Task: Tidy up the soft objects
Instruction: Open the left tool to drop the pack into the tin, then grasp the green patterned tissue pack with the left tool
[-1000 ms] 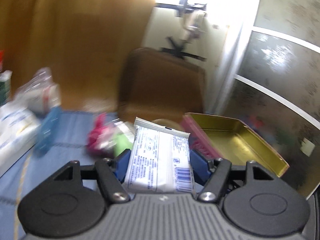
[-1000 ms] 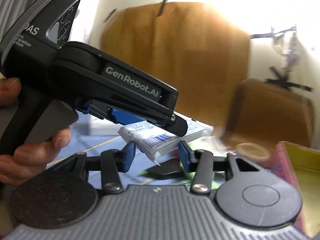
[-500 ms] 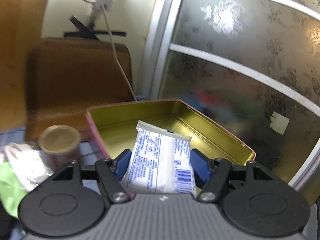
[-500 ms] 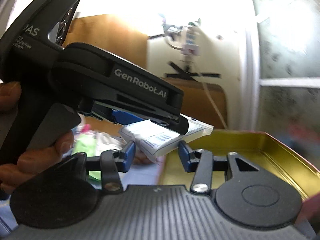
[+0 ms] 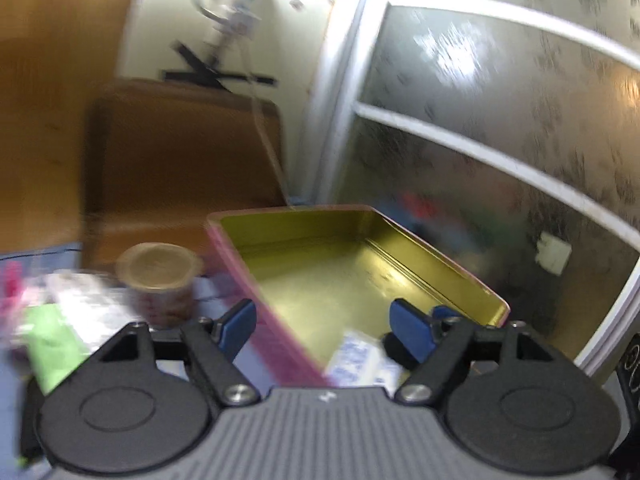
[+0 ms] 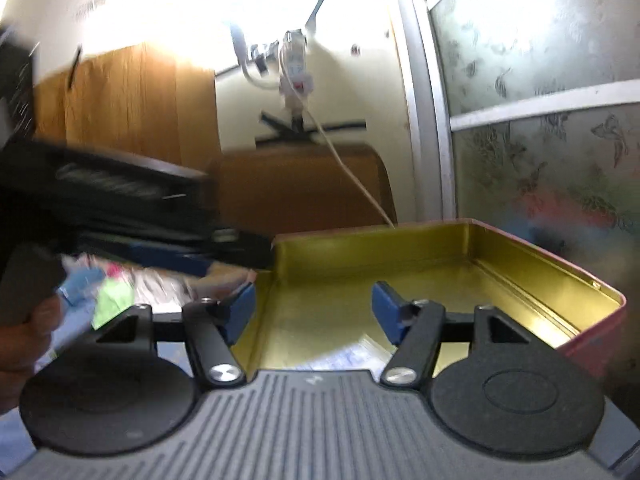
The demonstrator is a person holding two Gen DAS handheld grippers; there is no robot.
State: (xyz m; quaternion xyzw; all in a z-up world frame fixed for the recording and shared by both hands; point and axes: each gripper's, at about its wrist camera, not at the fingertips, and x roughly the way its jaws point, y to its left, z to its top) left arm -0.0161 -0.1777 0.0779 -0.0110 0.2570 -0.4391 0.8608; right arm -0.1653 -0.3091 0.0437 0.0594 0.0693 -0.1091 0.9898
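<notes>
Fingers of our left gripper (image 5: 326, 330) stand wide apart with nothing between them, low in the left wrist frame. Just beneath them, the white-and-blue tissue packet (image 5: 358, 358) lies on the near floor of the gold-lined tin (image 5: 436, 254), at bottom centre. Our right gripper (image 6: 314, 308) is likewise spread open and empty over the same tin (image 6: 532, 256); its view shows only a blurred sliver of the packet (image 6: 340, 356) at the edge of its body. The left view alone shows a foil-lidded cup (image 5: 160, 280) and a green item (image 5: 52, 346) at lower left. The right view alone shows the left gripper's black body, blurred, at middle left, with a hand (image 6: 28, 336) on its handle.
</notes>
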